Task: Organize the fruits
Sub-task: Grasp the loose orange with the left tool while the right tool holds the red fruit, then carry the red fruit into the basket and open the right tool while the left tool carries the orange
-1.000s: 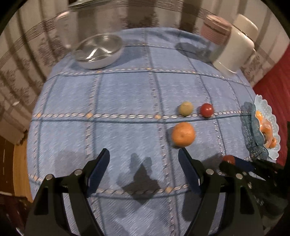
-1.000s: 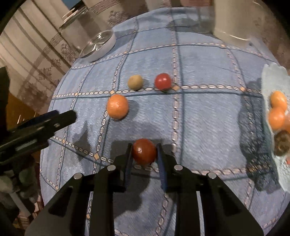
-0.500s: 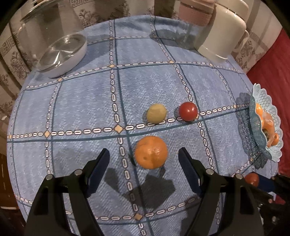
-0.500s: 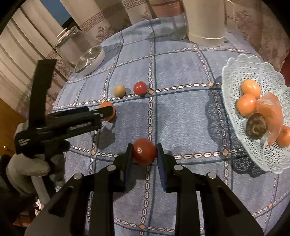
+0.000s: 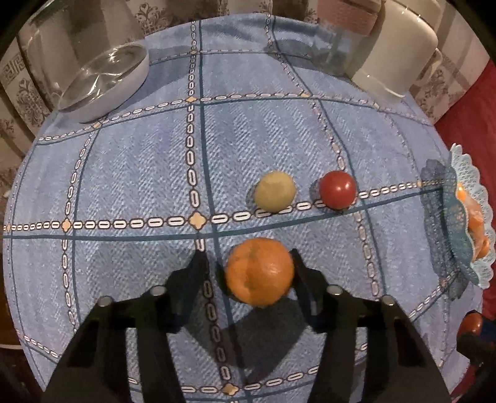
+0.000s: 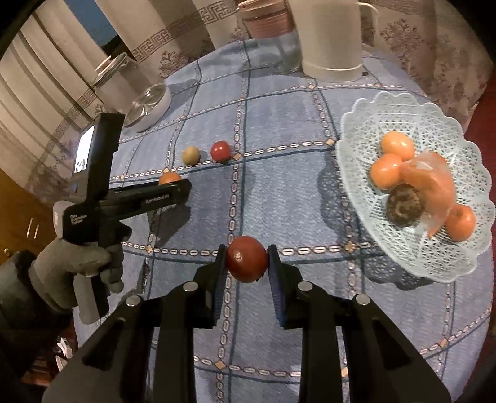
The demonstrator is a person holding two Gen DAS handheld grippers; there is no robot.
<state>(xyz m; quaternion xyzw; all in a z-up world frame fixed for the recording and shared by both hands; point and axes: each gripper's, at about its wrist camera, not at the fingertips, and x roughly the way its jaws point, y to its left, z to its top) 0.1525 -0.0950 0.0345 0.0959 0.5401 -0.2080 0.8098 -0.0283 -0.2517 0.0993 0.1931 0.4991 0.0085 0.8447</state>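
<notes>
An orange (image 5: 259,271) lies on the blue tablecloth between the fingers of my left gripper (image 5: 248,266); the jaws are narrowed around it, the right finger touching, a small gap on the left. My right gripper (image 6: 247,263) is shut on a dark red fruit (image 6: 246,259) and holds it above the cloth, left of the white lace basket (image 6: 365,130). The basket holds several orange fruits (image 6: 386,170) and a brown one (image 6: 404,206). A yellow-green fruit (image 5: 274,191) and a small red fruit (image 5: 338,189) lie beyond the orange.
A glass bowl (image 5: 105,80) stands at the far left of the table. A white jug (image 6: 328,37) and a pink jar (image 6: 266,18) stand at the back. The basket's edge shows in the left wrist view (image 5: 458,248). The table edge drops off all round.
My left gripper has moved forward and narrowed around the orange. My right gripper has lifted the dark red fruit and swung it toward the basket.
</notes>
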